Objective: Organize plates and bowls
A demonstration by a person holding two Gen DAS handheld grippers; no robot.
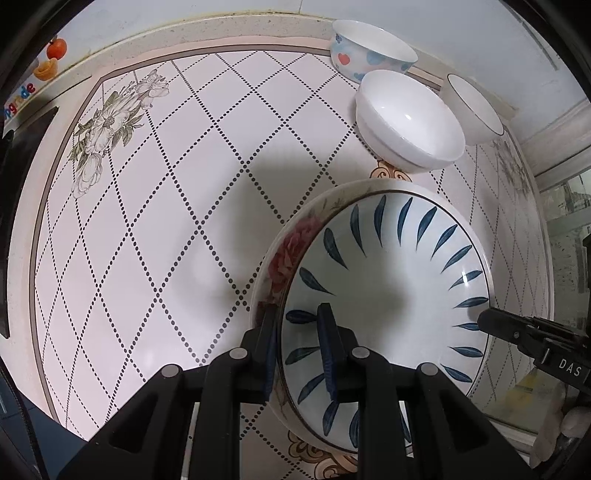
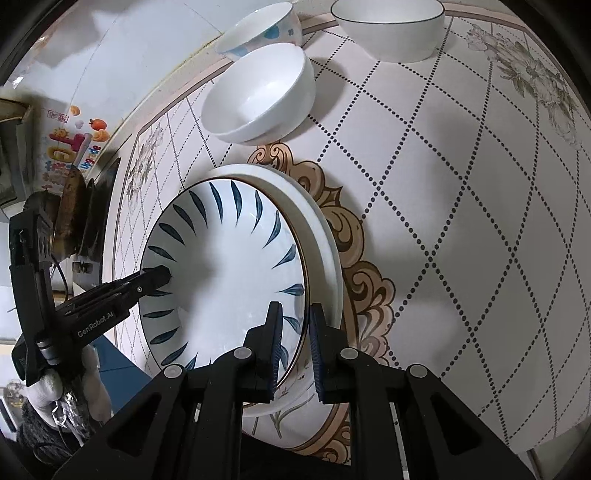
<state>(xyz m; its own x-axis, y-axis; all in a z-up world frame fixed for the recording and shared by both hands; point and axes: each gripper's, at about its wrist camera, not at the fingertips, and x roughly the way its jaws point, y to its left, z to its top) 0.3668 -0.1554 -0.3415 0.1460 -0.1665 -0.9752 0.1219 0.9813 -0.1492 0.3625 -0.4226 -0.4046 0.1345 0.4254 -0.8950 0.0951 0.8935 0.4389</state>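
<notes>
A blue-leaf plate (image 1: 388, 295) (image 2: 225, 273) lies on top of a floral-rimmed plate (image 1: 291, 254) (image 2: 325, 236) on the tiled table. My left gripper (image 1: 299, 325) is shut on the stack's left rim, one finger outside and one inside. My right gripper (image 2: 295, 325) straddles the blue-leaf plate's right rim and is shut on it; it also shows in the left wrist view (image 1: 495, 321). A plain white bowl (image 1: 410, 118) (image 2: 258, 92), a heart-patterned bowl (image 1: 369, 48) (image 2: 258, 29) and a dark-rimmed white bowl (image 1: 476, 107) (image 2: 391, 29) stand behind the plates.
The table (image 1: 166, 221) has a diamond dot pattern and floral corners. A wall runs along its far edge. A colourful box (image 2: 70, 147) and dark objects stand at the left beyond the table edge.
</notes>
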